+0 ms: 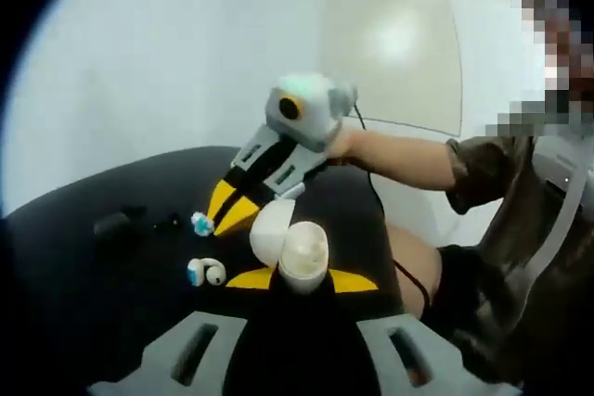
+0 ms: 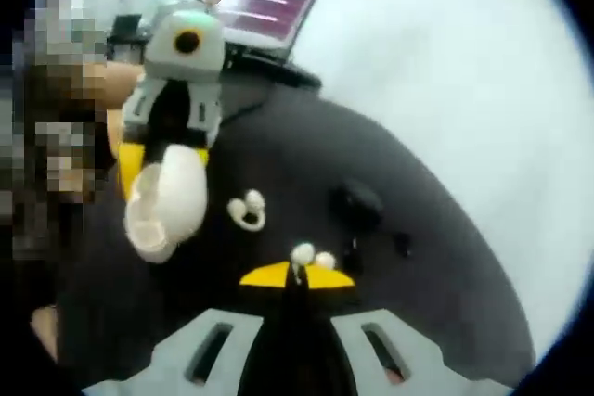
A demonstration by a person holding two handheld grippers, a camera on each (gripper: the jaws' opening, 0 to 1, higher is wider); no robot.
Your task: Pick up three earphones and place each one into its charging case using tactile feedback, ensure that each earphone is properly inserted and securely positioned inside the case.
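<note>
My left gripper [image 1: 302, 279] is shut on an open white charging case [image 1: 290, 246], held upright just above the black table [image 1: 83, 294]. My right gripper [image 1: 223, 213] reaches in from the right, a little left of the case. Its yellow tips are shut on a small white earphone [image 1: 201, 223]. In the right gripper view that earphone [image 2: 311, 256] sits pinched at the tips of my right gripper [image 2: 297, 275]. There the left gripper [image 2: 165, 157] holds the case [image 2: 165, 203] at the left. Another white earphone [image 1: 206, 272] [image 2: 248, 211] lies on the table between them.
A black case [image 1: 111, 225] [image 2: 356, 201] and small dark earphones [image 2: 401, 244] lie on the black table. A person's arm [image 1: 399, 157] and body are at the right of the left gripper view. A laptop screen [image 2: 269, 5] stands behind the table.
</note>
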